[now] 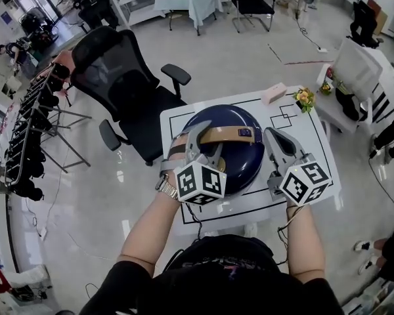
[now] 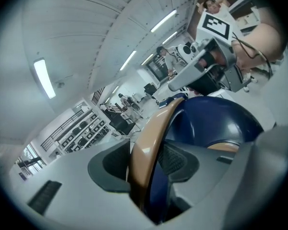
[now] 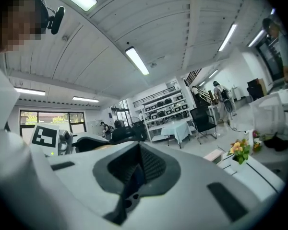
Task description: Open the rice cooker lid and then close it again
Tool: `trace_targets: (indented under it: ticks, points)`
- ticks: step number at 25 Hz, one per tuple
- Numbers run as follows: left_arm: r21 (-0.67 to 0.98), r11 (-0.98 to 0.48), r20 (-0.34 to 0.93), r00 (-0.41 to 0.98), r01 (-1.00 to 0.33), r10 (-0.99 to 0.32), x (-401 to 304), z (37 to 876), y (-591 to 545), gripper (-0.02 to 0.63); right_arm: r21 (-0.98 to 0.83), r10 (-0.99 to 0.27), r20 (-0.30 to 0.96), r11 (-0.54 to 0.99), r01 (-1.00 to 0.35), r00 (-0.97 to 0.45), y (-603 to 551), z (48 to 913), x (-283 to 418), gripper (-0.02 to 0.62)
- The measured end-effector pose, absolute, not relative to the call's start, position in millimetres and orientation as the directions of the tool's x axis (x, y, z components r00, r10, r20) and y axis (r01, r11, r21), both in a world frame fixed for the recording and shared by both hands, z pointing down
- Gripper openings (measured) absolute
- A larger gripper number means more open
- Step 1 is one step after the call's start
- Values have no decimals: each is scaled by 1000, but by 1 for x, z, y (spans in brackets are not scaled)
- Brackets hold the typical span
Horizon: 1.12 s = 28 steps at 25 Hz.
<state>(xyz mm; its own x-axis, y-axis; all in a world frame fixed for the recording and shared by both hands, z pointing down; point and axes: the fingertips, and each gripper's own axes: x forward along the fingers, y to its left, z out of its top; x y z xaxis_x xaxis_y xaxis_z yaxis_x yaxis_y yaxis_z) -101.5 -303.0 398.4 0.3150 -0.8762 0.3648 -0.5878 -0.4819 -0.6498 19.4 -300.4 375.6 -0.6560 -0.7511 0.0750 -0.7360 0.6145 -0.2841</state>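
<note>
My left gripper (image 1: 207, 143) clamps the tan handle (image 1: 233, 134) across the top of the rice cooker (image 1: 249, 161) on the table (image 1: 174, 120), probably to raise its lid (image 1: 217, 118), while my right gripper (image 1: 274, 138), closed on nothing, waits just beside the cooker's right side.

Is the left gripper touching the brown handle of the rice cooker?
Touching. In the left gripper view, the left gripper has both fingers pressed on the brown handle.
</note>
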Motion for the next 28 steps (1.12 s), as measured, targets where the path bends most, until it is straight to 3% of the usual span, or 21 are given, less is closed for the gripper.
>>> trace_targets:
  ticks: [13, 28]
  points:
    - [-463, -440, 256, 359, -769, -897, -144, 365, -298, 173, -273, -778, 59, 590, -760, -625, -297, 368, 20, 2]
    - [-254, -375, 143, 349, -891, -926, -220, 339, -286, 151, -267, -750, 50, 626, -732, -660, -295, 364, -33, 2]
